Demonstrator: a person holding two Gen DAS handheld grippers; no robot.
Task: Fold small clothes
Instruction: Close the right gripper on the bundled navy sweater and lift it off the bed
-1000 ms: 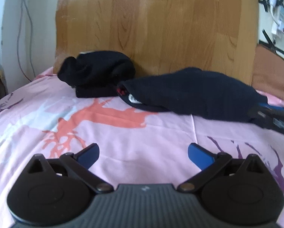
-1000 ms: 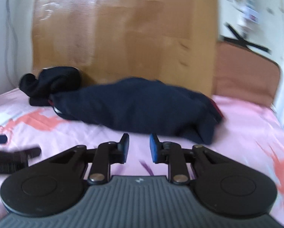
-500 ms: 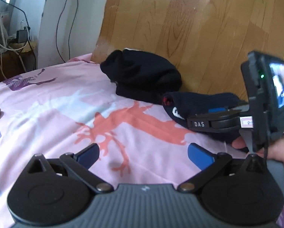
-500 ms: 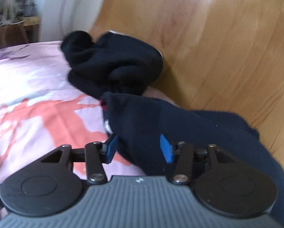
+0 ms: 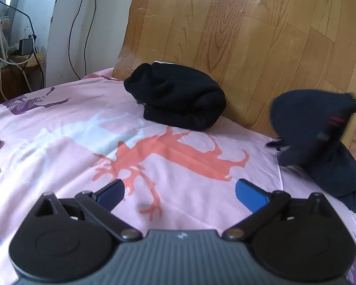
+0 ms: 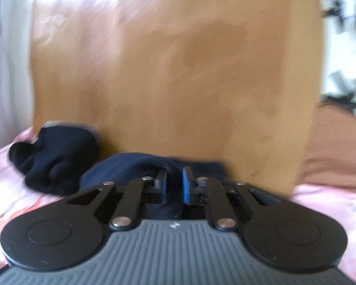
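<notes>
Right gripper [image 6: 173,186] pinching navy garment [image 5: 311,128]
Its raised end hangs above the pink bed sheet [image 5: 66,128]; left gripper [image 5: 179,191] spread wide, holding nothing.

The left wrist view looks from low over the bed [image 5: 59,123], facing the wooden headboard [image 5: 249,35], with the black clothes bundle [image 5: 178,102] near. The right wrist view sits lower and closer, facing the headboard [image 6: 178,71] squarely. Both share bed [image 6: 2,166], headboard and bundle [image 6: 54,163].
</notes>
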